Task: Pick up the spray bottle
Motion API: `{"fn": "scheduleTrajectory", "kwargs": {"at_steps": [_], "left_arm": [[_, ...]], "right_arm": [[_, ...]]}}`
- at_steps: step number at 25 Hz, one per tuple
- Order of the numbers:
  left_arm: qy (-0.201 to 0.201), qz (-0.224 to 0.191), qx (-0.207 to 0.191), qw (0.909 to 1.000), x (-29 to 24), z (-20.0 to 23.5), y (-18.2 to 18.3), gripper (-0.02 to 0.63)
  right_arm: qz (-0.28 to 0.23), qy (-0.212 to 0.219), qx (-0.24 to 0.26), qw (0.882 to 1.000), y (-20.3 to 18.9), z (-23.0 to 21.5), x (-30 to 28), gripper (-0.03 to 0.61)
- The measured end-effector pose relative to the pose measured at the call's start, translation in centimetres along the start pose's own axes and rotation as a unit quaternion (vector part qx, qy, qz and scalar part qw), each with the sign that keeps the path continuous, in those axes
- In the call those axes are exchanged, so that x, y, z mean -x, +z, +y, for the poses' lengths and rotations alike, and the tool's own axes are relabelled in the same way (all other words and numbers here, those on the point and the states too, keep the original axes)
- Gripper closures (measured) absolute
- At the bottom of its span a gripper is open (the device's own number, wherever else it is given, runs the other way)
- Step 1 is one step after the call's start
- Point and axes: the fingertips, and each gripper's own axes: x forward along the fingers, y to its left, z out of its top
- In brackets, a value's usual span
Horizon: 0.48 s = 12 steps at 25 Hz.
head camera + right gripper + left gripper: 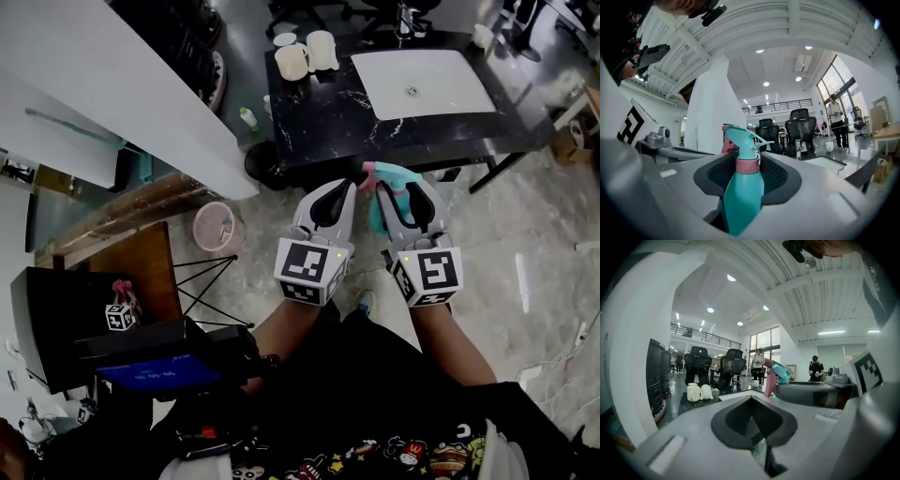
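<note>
**Teal bottle clamped in your right gripper, at the table's near edge**

Teal plastic makes up the body and spray head of the spray bottle (740,187). A pink collar rings its neck, and a pink trigger part shows behind the head. Your right gripper (401,189) is clenched on it: the two jaws press the body from either side just below the collar. The bottle stands upright between them, nozzle pointing to your right in the right gripper view.

Your left gripper (341,189) is closed on itself, jaw tips together, with only the dark hollow of its pads between them. It sits just beside the right one, close but apart, and from its own view the bottle's head rises just past the right gripper's jaw.

From the head view, both grippers hang over pale stone floor, their tips at the near edge of the black marbled table (319,127). On that table a white board (422,82) lies to your right and two white mugs (305,54) stand at the far left corner. A white wall panel (112,84) runs along your left, and a pink round basket (217,226) rests on the floor beside it.
</note>
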Motion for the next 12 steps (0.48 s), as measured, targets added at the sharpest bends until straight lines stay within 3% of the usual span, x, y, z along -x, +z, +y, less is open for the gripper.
{"fn": "scheduleTrajectory", "kwargs": {"at_steps": [12], "left_arm": [[-0.008, -0.008, -0.014, 0.9998, 0.1, 0.9, 1.8, 0.612]], "right_arm": [[-0.018, -0.017, 0.013, 1.0, 1.9, 0.2, -0.9, 0.394]]}}
